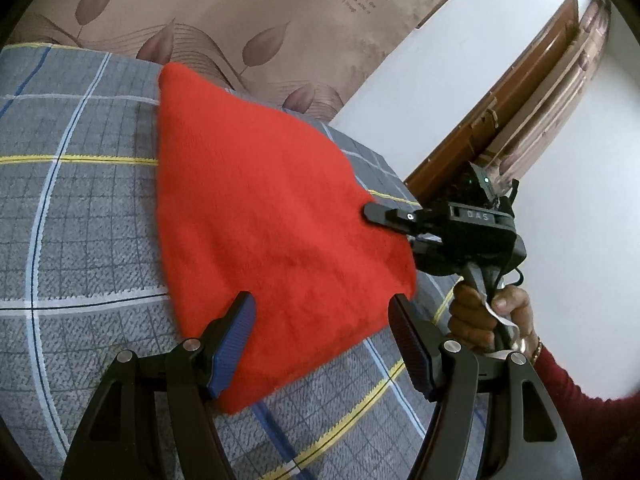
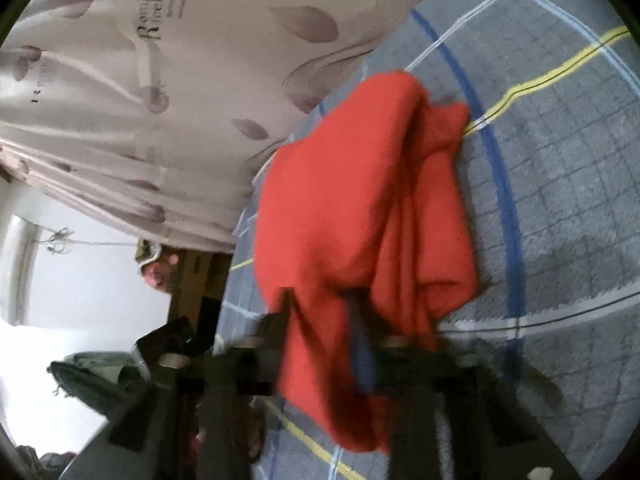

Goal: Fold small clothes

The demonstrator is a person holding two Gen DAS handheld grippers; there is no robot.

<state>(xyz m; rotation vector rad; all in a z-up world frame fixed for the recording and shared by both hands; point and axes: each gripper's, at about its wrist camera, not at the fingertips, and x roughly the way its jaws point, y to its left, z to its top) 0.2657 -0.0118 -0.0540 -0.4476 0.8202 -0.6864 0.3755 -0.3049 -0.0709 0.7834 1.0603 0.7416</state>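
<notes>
Left wrist view shows the red fleece garment (image 1: 272, 232) on the grey checked blanket (image 1: 80, 208), its right edge pinched by the right gripper (image 1: 370, 212) mid-fold, the left gripper (image 1: 320, 320) spread and empty, so next the edge needs carrying leftward.

A grey checked bedcover (image 1: 80, 208) with blue, white and yellow lines spreads across the bed. Behind it hangs a beige curtain (image 1: 224, 12) printed with mauve leaves and some lettering, beside a plain white wall (image 1: 432, 72). A brown wooden frame (image 1: 500, 120) runs slantwise along that wall in daylight
</notes>
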